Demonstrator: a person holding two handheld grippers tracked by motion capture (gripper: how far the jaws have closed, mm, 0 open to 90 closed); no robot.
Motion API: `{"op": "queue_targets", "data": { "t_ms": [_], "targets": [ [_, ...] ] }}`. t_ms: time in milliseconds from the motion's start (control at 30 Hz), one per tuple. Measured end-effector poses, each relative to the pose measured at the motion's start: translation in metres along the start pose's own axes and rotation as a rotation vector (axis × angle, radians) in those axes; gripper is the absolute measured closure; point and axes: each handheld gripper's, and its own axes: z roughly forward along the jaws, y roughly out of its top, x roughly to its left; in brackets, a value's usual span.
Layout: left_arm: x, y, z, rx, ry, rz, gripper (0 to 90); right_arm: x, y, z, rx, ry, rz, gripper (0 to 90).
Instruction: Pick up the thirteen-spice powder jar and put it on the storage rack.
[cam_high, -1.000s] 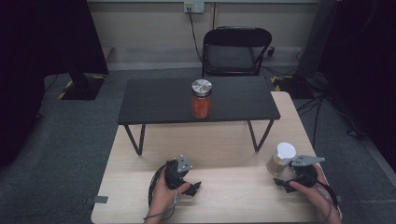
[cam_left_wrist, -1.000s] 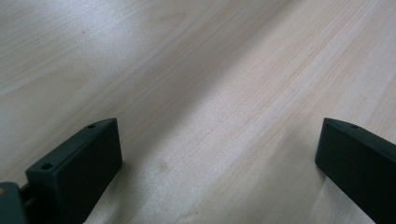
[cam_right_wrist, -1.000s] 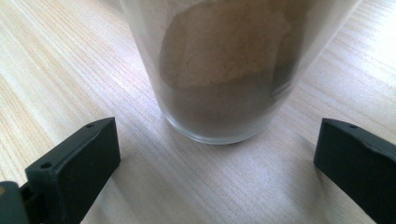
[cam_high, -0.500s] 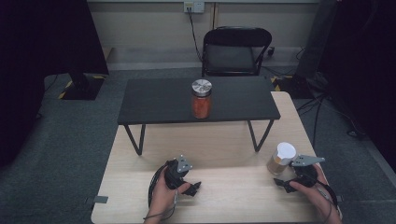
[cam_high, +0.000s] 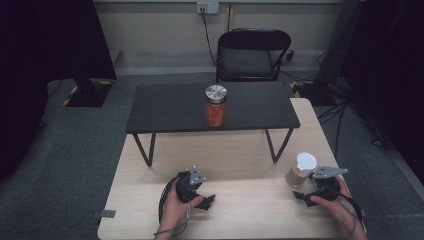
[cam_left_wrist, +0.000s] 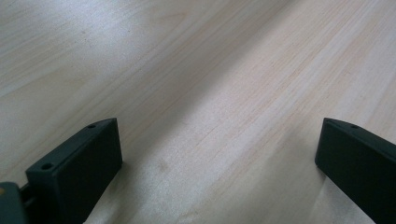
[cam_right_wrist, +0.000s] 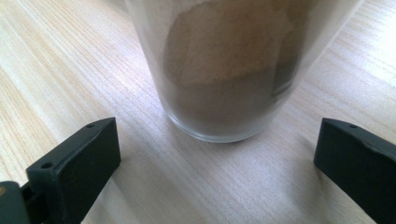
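Left claw (cam_high: 209, 201) rests low on the wooden tabletop (cam_high: 240, 155), hand wrapped around it, jaws wide, nothing between. Right claw (cam_high: 300, 196) also wide, jaws pointing at the white-lidded glass jar of brown powder (cam_high: 301, 170) just ahead. Farther off: red-filled jar (cam_high: 215, 106) on black bench (cam_high: 165, 107).

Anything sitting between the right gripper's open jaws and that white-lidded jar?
Nothing. The right gripper view shows only bare light wood tabletop between the right gripper and the white-lidded jar, which stands just ahead of the open jaws, untouched.
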Motion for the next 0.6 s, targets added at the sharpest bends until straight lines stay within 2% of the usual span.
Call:
{"op": "queue_targets", "data": {
  "t_ms": [600],
  "targets": [
    [0.0000, 0.0000, 0.0000, 0.000, 0.000, 0.000, 0.0, -0.0038, 0.0001, -0.0067, -0.032, -0.001, 0.031, 1.5]
  ]
}}
